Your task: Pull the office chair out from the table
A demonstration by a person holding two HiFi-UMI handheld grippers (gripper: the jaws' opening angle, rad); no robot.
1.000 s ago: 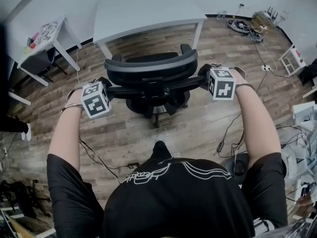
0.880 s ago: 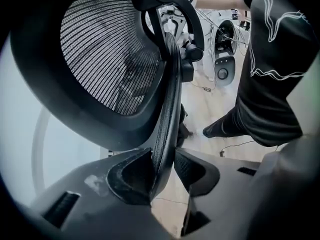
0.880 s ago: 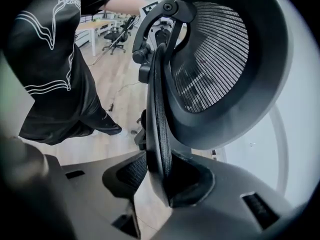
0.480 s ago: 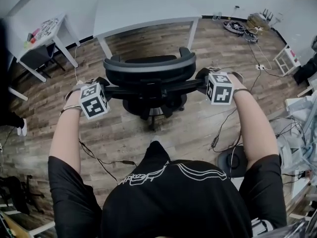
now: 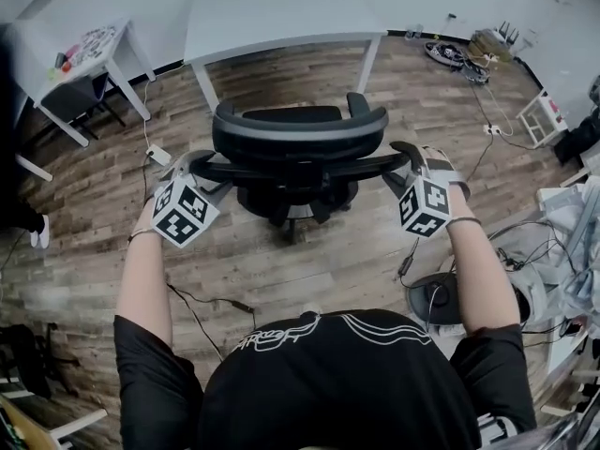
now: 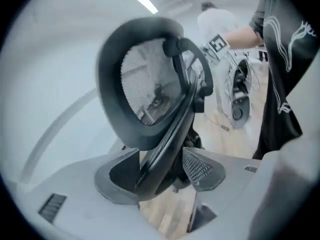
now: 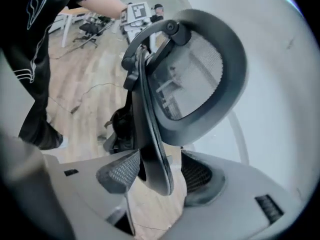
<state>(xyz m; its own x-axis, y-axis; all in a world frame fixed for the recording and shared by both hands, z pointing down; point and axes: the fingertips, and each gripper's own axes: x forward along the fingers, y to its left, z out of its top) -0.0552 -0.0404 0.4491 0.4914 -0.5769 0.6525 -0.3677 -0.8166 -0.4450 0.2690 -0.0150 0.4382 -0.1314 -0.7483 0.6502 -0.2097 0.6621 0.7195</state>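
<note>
The black mesh-backed office chair point(image 5: 298, 137) stands on the wood floor just in front of the white table point(image 5: 281, 17), its seat out from under the top. My left gripper point(image 5: 200, 167) is at the left end of the chair's rear cross frame, my right gripper point(image 5: 406, 155) at the right end. In the left gripper view the frame bar point(image 6: 165, 149) runs between the jaws of the left gripper point(image 6: 157, 171), which are opening. The right gripper point(image 7: 160, 171) shows the same, with the bar point(image 7: 152, 159) loose between its spreading pads.
A smaller white table point(image 5: 84, 50) with small items stands at the far left. Cables point(image 5: 202, 298) trail over the floor behind the chair. A round dark base point(image 5: 436, 298) sits at my right, and shoes and clutter point(image 5: 455, 54) lie at the far right.
Both hands have drawn back toward my body and rolled, tilting the marker cubes. Both pairs of jaws have spread apart from the chair's frame bar.
</note>
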